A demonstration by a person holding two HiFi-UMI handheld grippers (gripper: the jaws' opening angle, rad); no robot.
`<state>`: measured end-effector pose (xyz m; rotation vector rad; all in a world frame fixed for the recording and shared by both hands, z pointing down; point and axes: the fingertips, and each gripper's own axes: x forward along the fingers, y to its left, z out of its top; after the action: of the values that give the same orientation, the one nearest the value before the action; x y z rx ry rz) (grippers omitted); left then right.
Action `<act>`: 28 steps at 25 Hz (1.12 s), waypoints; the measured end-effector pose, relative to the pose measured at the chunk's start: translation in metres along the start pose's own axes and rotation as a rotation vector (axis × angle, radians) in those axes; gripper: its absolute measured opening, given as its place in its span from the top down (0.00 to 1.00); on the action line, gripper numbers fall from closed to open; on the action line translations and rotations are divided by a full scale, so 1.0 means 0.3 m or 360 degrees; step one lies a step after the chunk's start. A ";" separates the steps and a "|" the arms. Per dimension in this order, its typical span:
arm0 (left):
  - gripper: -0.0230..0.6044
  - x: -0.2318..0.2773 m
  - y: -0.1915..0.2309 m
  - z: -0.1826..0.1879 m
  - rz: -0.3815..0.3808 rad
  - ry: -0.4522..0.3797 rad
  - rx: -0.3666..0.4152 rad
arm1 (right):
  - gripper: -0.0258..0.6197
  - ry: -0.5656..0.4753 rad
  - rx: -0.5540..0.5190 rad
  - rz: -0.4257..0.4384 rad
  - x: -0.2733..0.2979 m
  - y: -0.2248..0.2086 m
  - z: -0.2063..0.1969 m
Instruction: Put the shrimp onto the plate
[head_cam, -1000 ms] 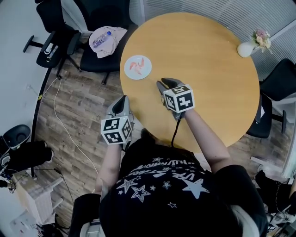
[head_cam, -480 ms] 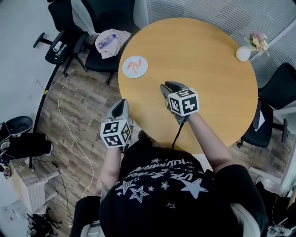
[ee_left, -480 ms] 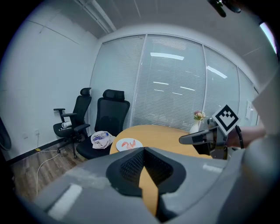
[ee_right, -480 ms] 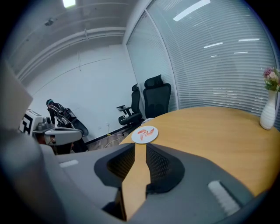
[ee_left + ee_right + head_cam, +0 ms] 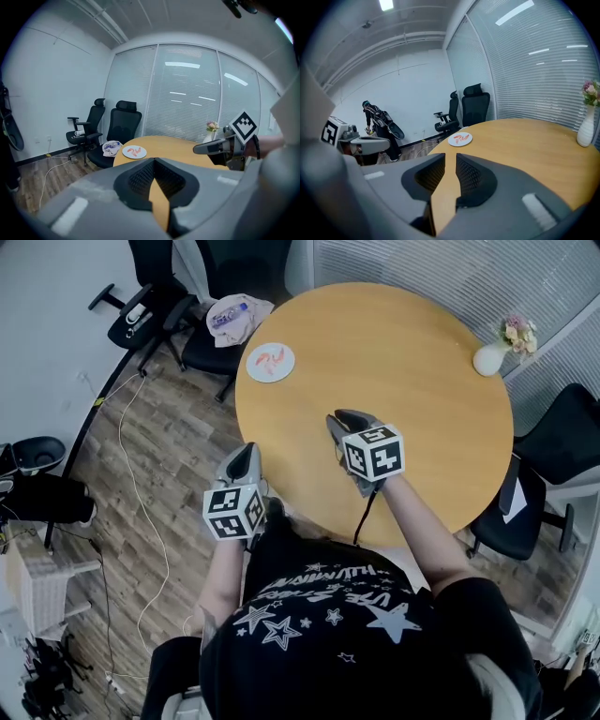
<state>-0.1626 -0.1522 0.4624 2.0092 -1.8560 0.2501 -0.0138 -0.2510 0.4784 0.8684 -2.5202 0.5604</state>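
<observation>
Since the shrimp (image 5: pixel 271 360) already sit on the plate (image 5: pixel 255 368) at the table's (image 5: pixel 403 362) upper left, the job looks done, with no pickup left. Near the person, lower centre, the left gripper (image 5: pixel 245 450) is pinched closed and empty. The right gripper (image 5: pixel 345 416) has jaws slightly apart, just been closing on nothing.

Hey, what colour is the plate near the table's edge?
The plate is white, with orange-pink shrimp lying on it; the head view shows it best.
</observation>
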 end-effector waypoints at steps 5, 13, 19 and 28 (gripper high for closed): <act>0.96 -0.078 -0.080 -0.061 0.0071 -0.0011 -0.0037 | 0.85 0.0008 -0.0062 0.0029 -0.100 -0.008 -0.060; 0.96 -0.230 -0.120 -0.121 0.0170 -0.0005 -0.0069 | 0.91 0.0018 -0.0051 0.0125 -0.154 0.050 -0.120; 0.96 -0.321 -0.096 -0.203 0.0235 0.0013 -0.0136 | 0.96 0.0029 -0.0027 0.0153 -0.149 0.100 -0.185; 0.96 -0.499 -0.105 -0.273 0.0273 -0.0031 -0.0228 | 0.96 0.0006 -0.0071 0.0169 -0.216 0.193 -0.222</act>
<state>-0.1368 0.0188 0.4734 1.7666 -2.0012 0.1403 0.0118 -0.1450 0.4877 0.7203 -2.5767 0.5366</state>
